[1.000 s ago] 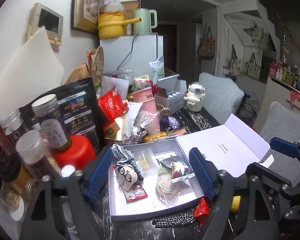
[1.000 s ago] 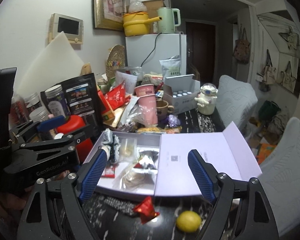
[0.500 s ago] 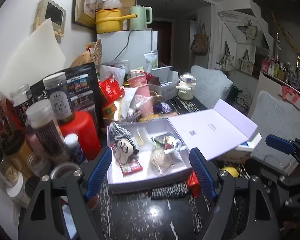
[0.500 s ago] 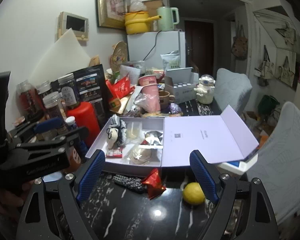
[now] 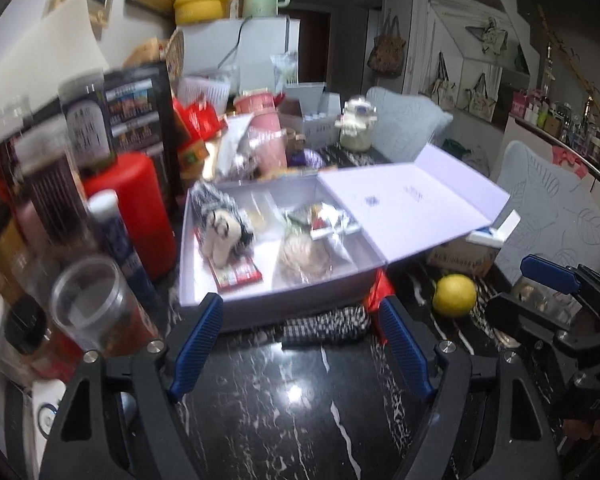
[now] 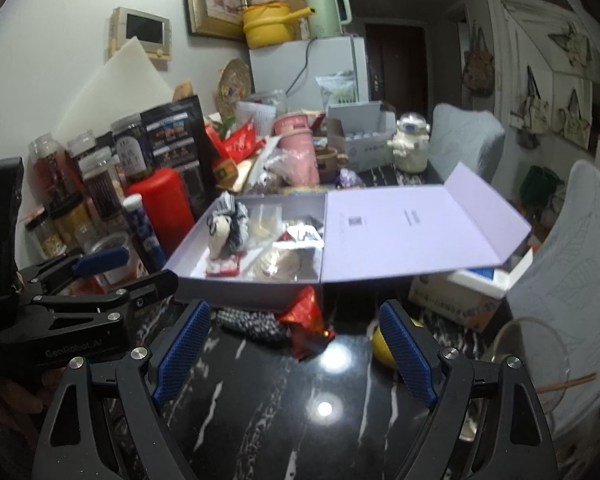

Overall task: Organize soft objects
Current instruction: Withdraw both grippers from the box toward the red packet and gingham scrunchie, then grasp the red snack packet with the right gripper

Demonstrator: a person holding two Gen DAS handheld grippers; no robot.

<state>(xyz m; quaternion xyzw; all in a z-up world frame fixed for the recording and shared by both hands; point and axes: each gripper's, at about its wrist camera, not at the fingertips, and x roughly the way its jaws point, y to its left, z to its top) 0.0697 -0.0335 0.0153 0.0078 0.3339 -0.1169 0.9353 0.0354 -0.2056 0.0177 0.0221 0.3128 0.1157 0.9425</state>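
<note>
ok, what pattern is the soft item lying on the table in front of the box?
Black-and-white check on the fabric item; clearest in the left wrist view.

Empty left tongs gape over the desk, a checked cloth lying before the box.

Black tongs with ribbed blue pads.
</note>
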